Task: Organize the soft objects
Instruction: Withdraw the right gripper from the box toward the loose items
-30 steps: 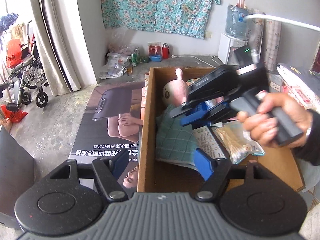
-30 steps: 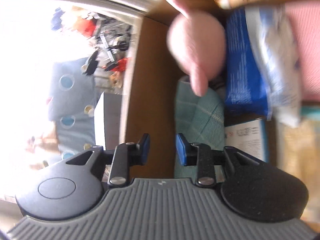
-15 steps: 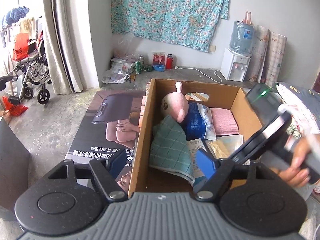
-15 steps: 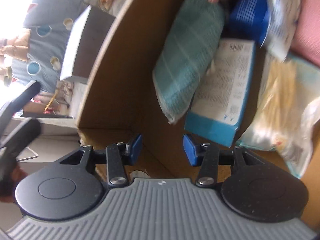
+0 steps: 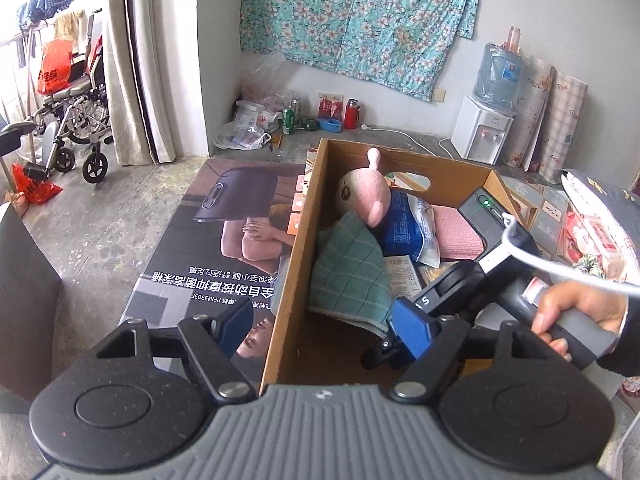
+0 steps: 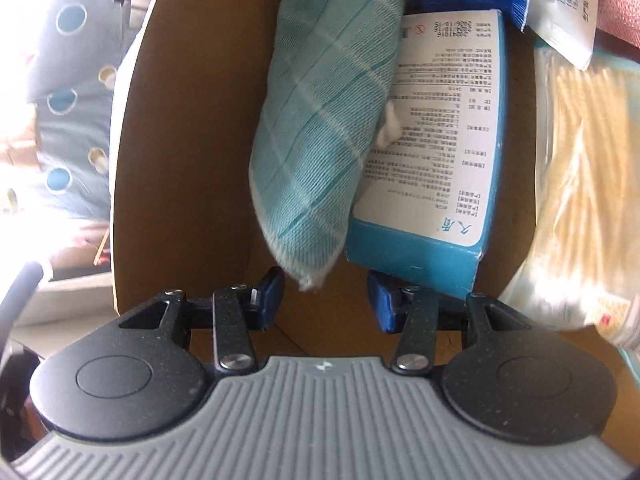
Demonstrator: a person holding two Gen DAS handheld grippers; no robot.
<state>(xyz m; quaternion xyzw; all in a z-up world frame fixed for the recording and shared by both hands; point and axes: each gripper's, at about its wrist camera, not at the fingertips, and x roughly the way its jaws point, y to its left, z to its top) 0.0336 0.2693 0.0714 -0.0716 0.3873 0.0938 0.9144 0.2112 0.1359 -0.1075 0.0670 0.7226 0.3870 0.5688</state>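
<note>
Inside the cardboard box [image 5: 304, 240], the green checked cloth [image 5: 348, 276] hides part of the printed blue carton [image 6: 440, 160]; the yellowish bag [image 6: 580, 184] beside it is blurred and cut off.

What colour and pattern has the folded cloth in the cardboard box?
The cloth is teal green with a grid of thin pale lines; the right wrist view shows it best.

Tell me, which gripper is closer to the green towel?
Right. The right gripper is down inside the box, open, its fingertips just short of the green towel's corner. The left gripper hovers open astride the box's near wall, farther back.
</note>
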